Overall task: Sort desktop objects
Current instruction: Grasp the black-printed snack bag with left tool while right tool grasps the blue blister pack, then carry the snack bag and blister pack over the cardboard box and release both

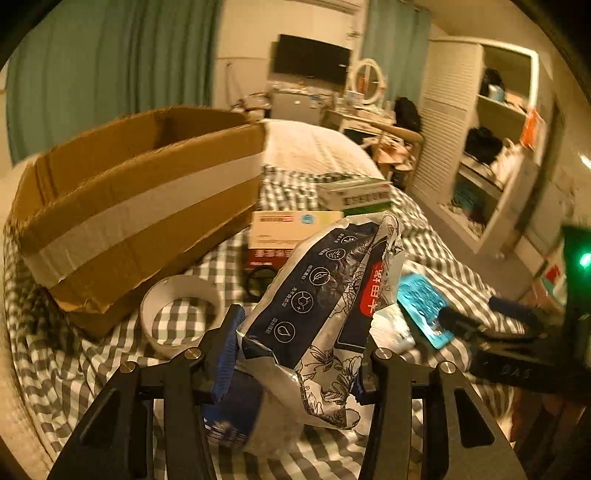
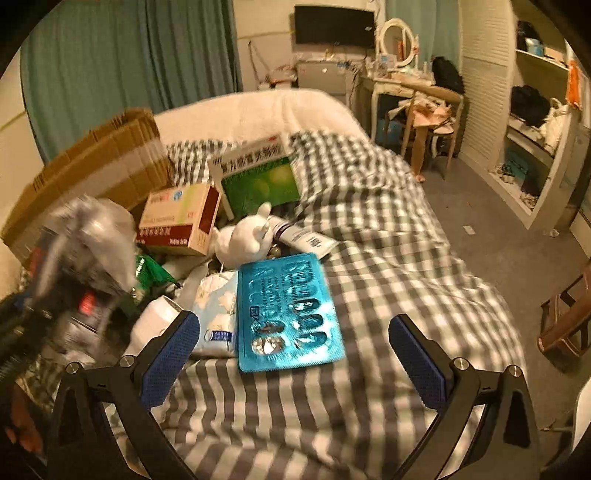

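- Teal curtains (image 2: pixel 122 74) hang ahead-left of the tongs.
- A dark wall television (image 2: pixel 334 25) hangs straight ahead.
- A white vanity table (image 2: pixel 402 83) with a round mirror (image 2: pixel 397 38) stands ahead-right.
- An open louvred wardrobe (image 2: pixel 517 118) stands far right.
- Grey carpet (image 2: pixel 517 258) lies to the right.

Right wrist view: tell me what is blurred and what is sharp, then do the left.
Right wrist view: the foil bag at the left edge is smeared by motion, the blue pill sheet between the open right claw is sharp. Left wrist view: the bag in the left claw is crisp, the room behind soft.
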Demonstrator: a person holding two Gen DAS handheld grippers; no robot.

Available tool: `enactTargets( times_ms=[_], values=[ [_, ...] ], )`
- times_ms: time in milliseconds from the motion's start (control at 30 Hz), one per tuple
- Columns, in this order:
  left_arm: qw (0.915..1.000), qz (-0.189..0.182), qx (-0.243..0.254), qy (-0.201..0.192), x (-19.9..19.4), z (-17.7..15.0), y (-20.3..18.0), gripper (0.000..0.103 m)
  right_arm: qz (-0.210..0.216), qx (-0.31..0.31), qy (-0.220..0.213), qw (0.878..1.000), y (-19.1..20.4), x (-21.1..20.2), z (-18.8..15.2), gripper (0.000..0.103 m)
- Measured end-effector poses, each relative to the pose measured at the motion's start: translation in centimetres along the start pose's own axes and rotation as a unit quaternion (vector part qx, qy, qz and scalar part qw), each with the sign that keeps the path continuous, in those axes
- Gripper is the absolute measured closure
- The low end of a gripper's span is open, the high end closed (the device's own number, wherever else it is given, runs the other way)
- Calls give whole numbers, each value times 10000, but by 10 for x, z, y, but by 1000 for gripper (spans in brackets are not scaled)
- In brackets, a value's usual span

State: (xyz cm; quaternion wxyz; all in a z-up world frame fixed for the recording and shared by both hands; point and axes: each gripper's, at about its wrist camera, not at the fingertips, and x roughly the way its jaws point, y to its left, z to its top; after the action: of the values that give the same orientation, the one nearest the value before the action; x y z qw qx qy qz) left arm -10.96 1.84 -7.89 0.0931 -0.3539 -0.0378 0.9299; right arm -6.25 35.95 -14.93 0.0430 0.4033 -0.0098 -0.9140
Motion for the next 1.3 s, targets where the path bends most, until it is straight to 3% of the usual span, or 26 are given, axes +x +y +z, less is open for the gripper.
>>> enactTargets(
  times_ms=[67, 300, 467, 600, 933, 1300],
  values=[
    [9996, -122, -206, 120, 8, -1, 5, 54, -80, -81, 130, 9998, 2, 13, 0, 0],
    [9992, -200, -239, 254, 21, 3, 2, 54, -122, -58, 369, 9992, 2, 44, -1, 5],
    [9991, -185, -284, 262, 21, 1, 5, 54, -31, -154, 391, 9991, 4, 45, -3, 30],
    [9994, -151, -197, 223, 18, 0, 2, 54, -117, -293, 421, 9986, 10, 40, -6, 33],
    [9999, -89, -95, 34, 8, -1, 0, 54, -206, -302, 44, 9993, 17, -14, -3, 34],
    [9985, -97, -121, -528, -36, 24, 3, 54, -165, -517, -459, 9975, 45, -87, 17, 34]
  ],
)
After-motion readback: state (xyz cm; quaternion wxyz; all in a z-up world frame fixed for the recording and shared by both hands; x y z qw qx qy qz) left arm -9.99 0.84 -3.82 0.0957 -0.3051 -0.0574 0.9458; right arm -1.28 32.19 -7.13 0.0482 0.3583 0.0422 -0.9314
